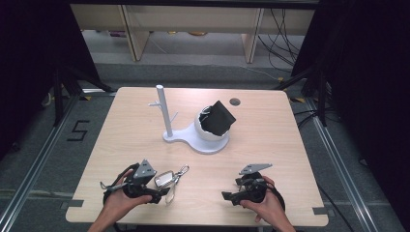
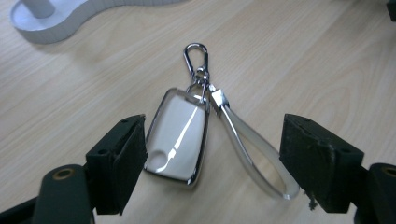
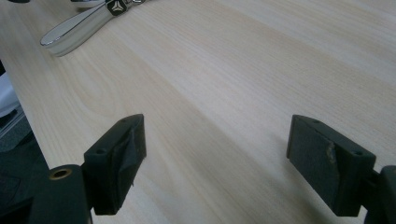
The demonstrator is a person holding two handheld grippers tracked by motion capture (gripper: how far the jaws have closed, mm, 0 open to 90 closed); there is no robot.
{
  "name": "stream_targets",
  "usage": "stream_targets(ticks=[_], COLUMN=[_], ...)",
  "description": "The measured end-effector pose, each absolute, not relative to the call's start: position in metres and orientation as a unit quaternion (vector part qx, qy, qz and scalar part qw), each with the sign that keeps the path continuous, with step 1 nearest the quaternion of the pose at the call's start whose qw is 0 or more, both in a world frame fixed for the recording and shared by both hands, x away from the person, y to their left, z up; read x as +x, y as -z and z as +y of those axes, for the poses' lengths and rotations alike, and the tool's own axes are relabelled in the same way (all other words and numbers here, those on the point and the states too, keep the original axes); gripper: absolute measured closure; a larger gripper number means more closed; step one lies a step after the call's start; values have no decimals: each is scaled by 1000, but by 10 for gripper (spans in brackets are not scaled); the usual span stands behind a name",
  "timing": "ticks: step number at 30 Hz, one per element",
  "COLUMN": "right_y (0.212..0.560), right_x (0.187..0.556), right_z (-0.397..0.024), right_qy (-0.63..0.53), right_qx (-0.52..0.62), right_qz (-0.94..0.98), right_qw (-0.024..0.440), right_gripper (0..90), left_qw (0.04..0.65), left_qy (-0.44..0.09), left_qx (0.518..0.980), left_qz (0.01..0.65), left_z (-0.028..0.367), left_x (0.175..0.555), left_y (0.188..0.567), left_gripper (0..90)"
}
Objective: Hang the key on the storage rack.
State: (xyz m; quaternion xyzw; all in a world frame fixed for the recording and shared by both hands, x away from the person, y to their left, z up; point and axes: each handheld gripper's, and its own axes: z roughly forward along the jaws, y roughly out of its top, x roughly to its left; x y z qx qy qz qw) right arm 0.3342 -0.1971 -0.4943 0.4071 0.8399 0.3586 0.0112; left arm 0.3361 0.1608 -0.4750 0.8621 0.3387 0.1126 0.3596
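Note:
A white key fob with a chrome rim lies flat on the wooden table. A silver carabiner clip and a pale strap loop are attached to it. My left gripper is open, with its jaws standing on either side of the fob and strap without touching them. From above, the fob lies at the front left, just beyond the left gripper. My right gripper is open over bare wood at the front right, pointing left. Its own view shows the open right gripper and the strap far off.
A white stand sits mid-table with an upright post and a white bowl holding a black pouch. A round cable hole is at the table's far edge. Black curtains flank both sides.

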Motion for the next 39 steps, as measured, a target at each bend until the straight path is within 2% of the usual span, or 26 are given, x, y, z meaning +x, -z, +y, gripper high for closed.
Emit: stream_targets(ticks=[5, 6, 11, 15, 20, 31, 39], right_y=[494, 493, 494, 493, 494, 494, 494], right_x=[335, 336, 335, 335, 336, 337, 338], right_z=[-199, -200, -198, -197, -198, -198, -197], right_qy=[-367, -364, -364, -364, -365, -370, -377], right_qx=[406, 407, 403, 405, 405, 401, 399], right_qz=[837, 838, 839, 839, 839, 838, 836], right_qw=[12, 9, 4, -2, 2, -3, 0], right_gripper=[216, 217, 222, 224, 226, 233, 239], left_qw=[342, 320, 289, 262, 223, 172, 143], left_qy=[-106, -108, -103, -88, -98, -86, -49], left_qx=[872, 884, 899, 911, 923, 935, 941], left_qz=[333, 322, 312, 305, 299, 299, 304], left_z=[145, 136, 119, 109, 97, 84, 80], left_x=[350, 357, 370, 380, 395, 406, 418], left_y=[474, 473, 471, 472, 478, 480, 481], left_gripper=[273, 282, 311, 366, 460, 519, 607])
